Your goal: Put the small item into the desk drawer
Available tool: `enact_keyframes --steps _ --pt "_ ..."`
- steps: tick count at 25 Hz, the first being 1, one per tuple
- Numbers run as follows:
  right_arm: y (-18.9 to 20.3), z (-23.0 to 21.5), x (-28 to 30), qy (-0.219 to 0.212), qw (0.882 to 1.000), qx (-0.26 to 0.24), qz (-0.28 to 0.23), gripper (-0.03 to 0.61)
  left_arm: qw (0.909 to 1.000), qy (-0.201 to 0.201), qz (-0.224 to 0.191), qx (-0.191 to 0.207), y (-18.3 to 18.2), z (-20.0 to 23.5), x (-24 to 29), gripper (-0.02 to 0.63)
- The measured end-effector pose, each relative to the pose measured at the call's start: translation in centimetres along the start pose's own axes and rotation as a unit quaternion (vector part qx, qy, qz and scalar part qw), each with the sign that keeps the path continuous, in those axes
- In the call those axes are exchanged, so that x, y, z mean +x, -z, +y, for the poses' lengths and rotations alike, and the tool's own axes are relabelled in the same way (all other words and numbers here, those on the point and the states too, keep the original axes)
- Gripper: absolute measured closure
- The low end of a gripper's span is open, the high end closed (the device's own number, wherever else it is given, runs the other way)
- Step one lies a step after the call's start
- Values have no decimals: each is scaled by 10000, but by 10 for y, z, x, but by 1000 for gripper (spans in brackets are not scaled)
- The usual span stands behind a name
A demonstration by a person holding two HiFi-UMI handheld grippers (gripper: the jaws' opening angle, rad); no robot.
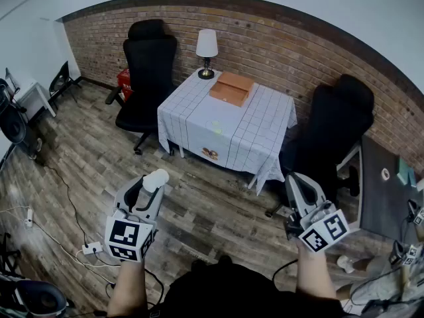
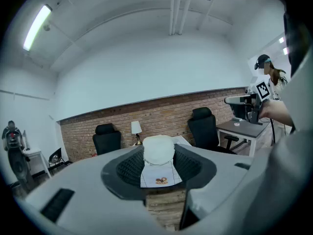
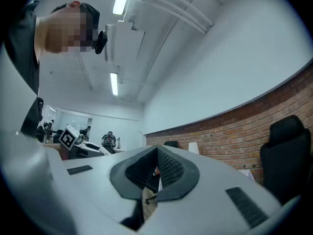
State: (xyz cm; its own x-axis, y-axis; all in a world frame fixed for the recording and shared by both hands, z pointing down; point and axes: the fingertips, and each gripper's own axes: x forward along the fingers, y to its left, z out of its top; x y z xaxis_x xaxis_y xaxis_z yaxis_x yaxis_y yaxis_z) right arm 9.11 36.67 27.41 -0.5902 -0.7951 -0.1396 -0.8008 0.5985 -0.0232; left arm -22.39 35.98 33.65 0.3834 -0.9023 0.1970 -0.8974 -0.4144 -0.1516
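Observation:
A small white rounded item (image 1: 158, 177) sits between the jaws of my left gripper (image 1: 152, 185), which is shut on it and held over the wooden floor, well short of the table. In the left gripper view the item (image 2: 158, 148) fills the gap at the tips of the left gripper (image 2: 158, 161). A brown box (image 1: 232, 88) rests on the white checked tablecloth (image 1: 252, 134) far ahead. My right gripper (image 1: 296, 183) hovers at the right with its jaws together and nothing in them; the right gripper (image 3: 156, 166) points up toward a brick wall.
A lamp (image 1: 207, 52) stands at the table's back corner. A black office chair (image 1: 147, 71) is left of the table, another (image 1: 334, 128) right of it. A grey desk (image 1: 384, 191) is at the far right. Cables and a power strip (image 1: 91, 248) lie on the floor at left.

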Motion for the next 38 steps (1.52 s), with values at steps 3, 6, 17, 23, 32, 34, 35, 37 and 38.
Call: enact_keyframes --steps 3,6,17,23,32,34,35,37,38 --pt "4 11 6 -34 10000 30 25 575 10000 -28 -28 -13 2 8 -5 426" --pt "8 18 7 -35 10000 17 67 575 9999 2 -93 -89 2 8 -6 426" --pt "10 15 -6 181 9998 26 85 575 9994 219 -115 -255 5 3 7 426" --pt "6 21 -7 108 9998 136 1 575 9994 235 -116 -247 1 7 1 426" --pt "11 56 -2 34 9999 123 60 575 9992 191 -170 -292 13 25 -23 426" --pt "15 60 -4 42 9998 135 141 575 9991 177 -171 -340 17 30 -26 426" --pt "17 60 -4 52 9997 143 178 575 9991 180 -170 -358 18 32 -25 426" --pt "20 57 -6 112 9994 184 257 575 9990 207 -167 -372 19 32 -25 426" --pt "22 55 -6 150 9992 222 282 575 9990 220 -163 -366 20 32 -26 426"
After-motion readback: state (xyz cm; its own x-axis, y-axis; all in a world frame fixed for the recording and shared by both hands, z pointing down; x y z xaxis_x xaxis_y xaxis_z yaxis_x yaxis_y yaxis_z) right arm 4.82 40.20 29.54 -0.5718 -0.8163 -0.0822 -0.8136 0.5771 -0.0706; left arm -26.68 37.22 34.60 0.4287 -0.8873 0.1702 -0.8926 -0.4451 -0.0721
